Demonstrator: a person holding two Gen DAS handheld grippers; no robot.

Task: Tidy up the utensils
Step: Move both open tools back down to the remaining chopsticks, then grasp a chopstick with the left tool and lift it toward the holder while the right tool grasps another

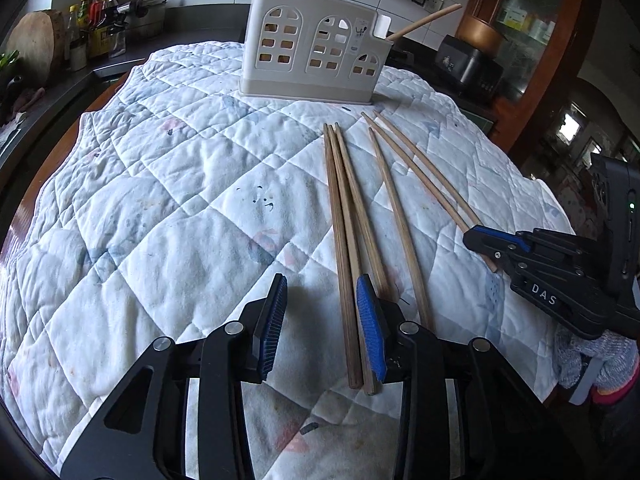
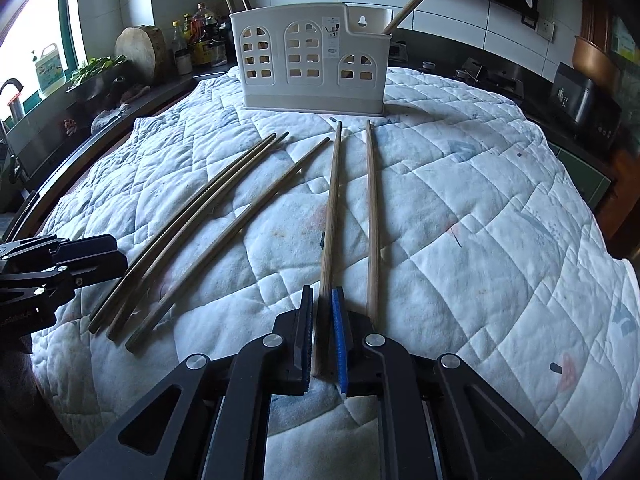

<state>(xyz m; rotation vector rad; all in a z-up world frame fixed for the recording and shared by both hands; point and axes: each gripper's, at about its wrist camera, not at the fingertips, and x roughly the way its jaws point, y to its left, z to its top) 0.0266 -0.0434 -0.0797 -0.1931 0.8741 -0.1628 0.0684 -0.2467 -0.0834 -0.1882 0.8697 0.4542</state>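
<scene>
Several wooden chopsticks lie on a quilted white cloth (image 1: 160, 208) before a cream utensil holder (image 1: 312, 56), which also shows in the right wrist view (image 2: 312, 60) with a few chopsticks standing in it. My left gripper (image 1: 322, 292) is open and empty; its right finger rests over a cluster of three chopsticks (image 1: 344, 216). My right gripper (image 2: 322, 300) is shut on the near end of one chopstick (image 2: 332, 208), low on the cloth. Another chopstick (image 2: 373, 216) lies just to its right. In the left wrist view the right gripper (image 1: 480, 236) sits at the right.
Bottles (image 1: 92, 28) and a round wooden block (image 1: 34, 44) stand on the dark counter at the back left. A black appliance (image 1: 468, 64) sits at the back right. The cloth's edges drop away at left and right.
</scene>
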